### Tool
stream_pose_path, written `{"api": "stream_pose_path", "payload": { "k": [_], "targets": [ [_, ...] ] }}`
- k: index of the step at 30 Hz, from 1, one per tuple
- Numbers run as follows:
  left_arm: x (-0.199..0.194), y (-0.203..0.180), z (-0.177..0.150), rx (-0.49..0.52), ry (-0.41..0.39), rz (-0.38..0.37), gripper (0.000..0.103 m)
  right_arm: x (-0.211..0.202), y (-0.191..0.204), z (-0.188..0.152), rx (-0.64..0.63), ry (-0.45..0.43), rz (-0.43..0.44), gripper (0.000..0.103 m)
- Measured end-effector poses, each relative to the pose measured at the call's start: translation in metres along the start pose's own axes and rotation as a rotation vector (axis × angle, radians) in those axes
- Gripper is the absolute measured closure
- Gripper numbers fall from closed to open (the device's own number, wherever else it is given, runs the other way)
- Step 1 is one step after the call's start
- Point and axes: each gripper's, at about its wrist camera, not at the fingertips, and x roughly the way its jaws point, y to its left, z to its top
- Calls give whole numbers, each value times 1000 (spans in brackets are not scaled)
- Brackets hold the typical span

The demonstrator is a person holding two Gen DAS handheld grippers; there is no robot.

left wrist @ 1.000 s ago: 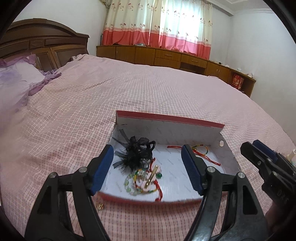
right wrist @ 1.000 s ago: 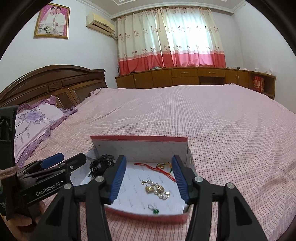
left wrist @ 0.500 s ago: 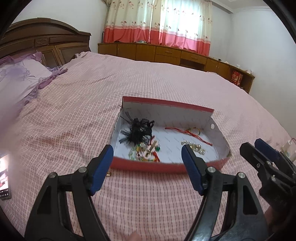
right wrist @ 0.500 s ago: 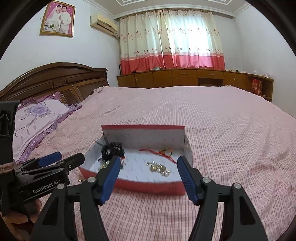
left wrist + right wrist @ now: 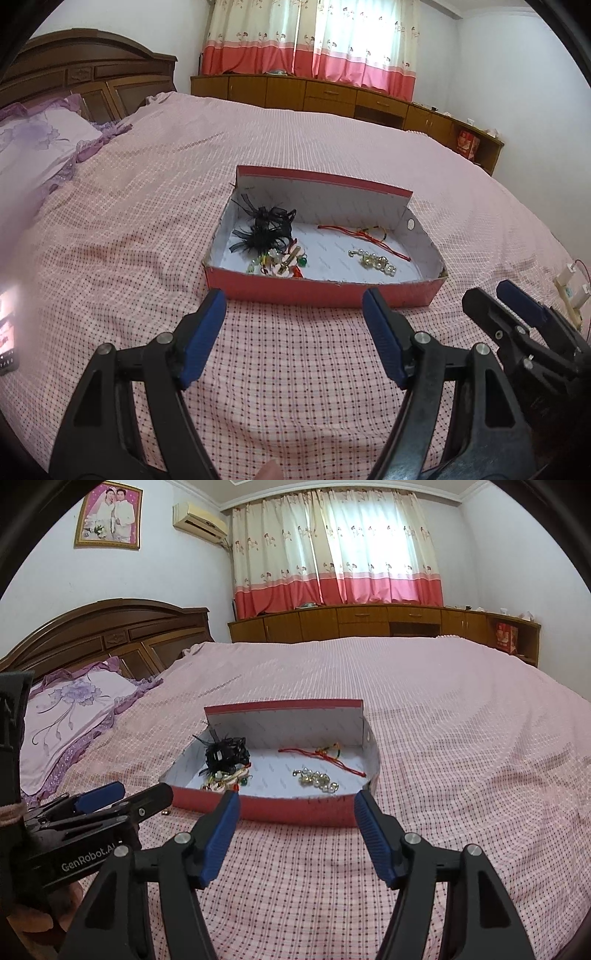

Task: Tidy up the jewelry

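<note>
A shallow red box point(image 5: 325, 291) point(image 5: 295, 810) with a white inside lies on the pink bed. In it are a black feathered hair clip point(image 5: 266, 229) point(image 5: 226, 755), a heap of bead and flower pieces point(image 5: 280, 260) point(image 5: 225, 779), a red cord bracelet point(image 5: 365, 236) point(image 5: 321, 757) and a pearl and gold chain point(image 5: 373, 260) point(image 5: 317, 779). My left gripper point(image 5: 293, 314) is open and empty, just short of the box's near wall. My right gripper point(image 5: 297, 814) is open and empty, also short of that wall. Each shows in the other's view point(image 5: 517, 314) point(image 5: 122, 797).
A small gold piece point(image 5: 166, 812) lies on the bedspread left of the box. A phone point(image 5: 7, 332) lies at the far left. A power strip point(image 5: 570, 288) sits at the right edge. Pillow point(image 5: 70, 712), headboard and wooden cabinets stand behind.
Both grippers have drawn back from over the box toward me. The box now lies farther off, beyond the fingertips. Both stayed open and empty.
</note>
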Motion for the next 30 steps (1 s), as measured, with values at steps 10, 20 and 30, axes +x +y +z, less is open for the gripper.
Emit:
{"api": "stream_pose_path", "payload": {
  "k": [10,20,30],
  "targets": [
    [1,1,-3,-10,11,14,34,1,-2,-7,17,19,-4,36],
    [4,3,-3,-14,18,17,35,2,-4,-7,20,21,-5,36],
    [3,3,-3,-14,18,15,35,2,-4,-7,20,20,-4,36]
  ]
}}
